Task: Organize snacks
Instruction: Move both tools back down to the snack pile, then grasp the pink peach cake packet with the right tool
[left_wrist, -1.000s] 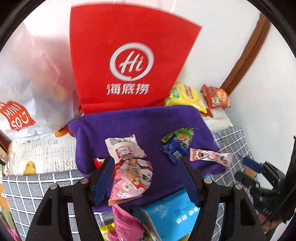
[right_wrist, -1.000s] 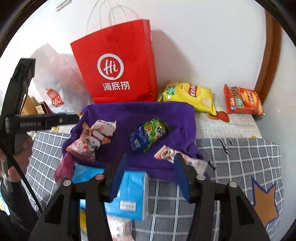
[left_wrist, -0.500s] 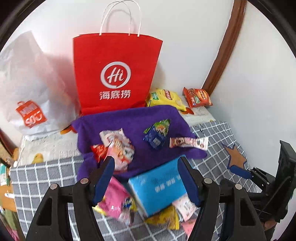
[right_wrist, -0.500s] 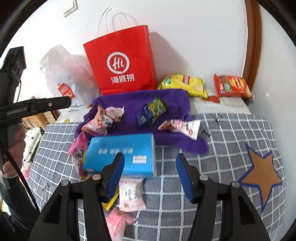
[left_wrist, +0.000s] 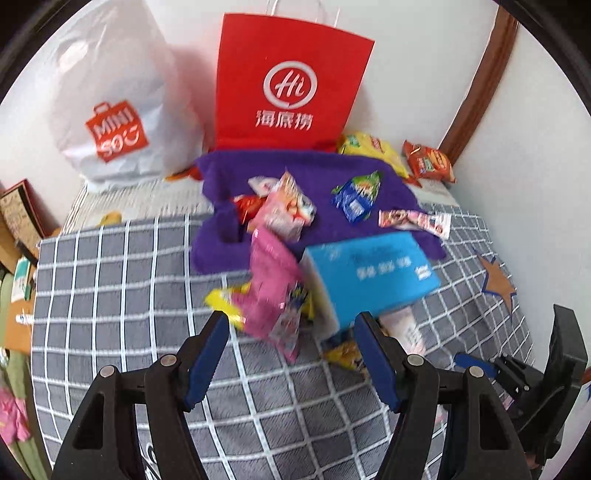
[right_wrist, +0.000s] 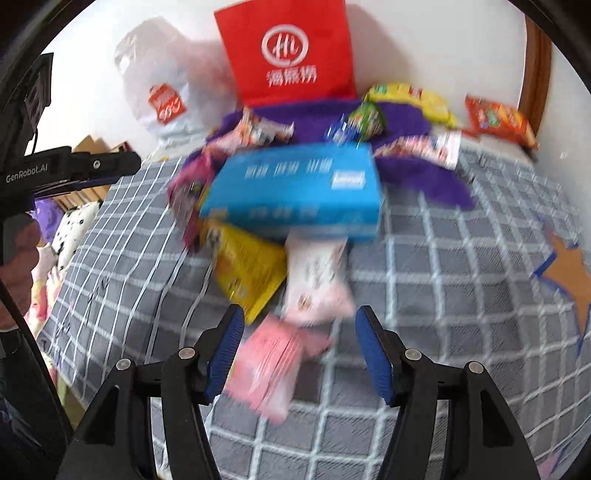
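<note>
Checked grey cloth (left_wrist: 110, 295) spread as the work surface, bearing a loose heap of snack packets at its middle. Blue box (right_wrist: 295, 188) resting on top of the heap, pinning a yellow packet (right_wrist: 247, 273) and a white-pink packet (right_wrist: 317, 284) beneath its near edge, so likely to need shifting before those come free. Pink packet (right_wrist: 273, 365) lying nearest, clear of the box and just ahead of the right gripper (right_wrist: 299, 350), whose jaws are opening with nothing clamped between them, probably in readiness for that packet. Left gripper (left_wrist: 291, 354) held apart and empty, aimed down at a magenta packet (left_wrist: 269, 284) leaning against the left end of the box. Purple towel (left_wrist: 295, 170) farther back, carrying a few packets already laid out apart from one another, seemingly the sorting area. Red paper bag (left_wrist: 291, 81) and white plastic bag (left_wrist: 110, 99) standing against the far wall; yellow and orange crisp bags (right_wrist: 498, 118) at far right.
</note>
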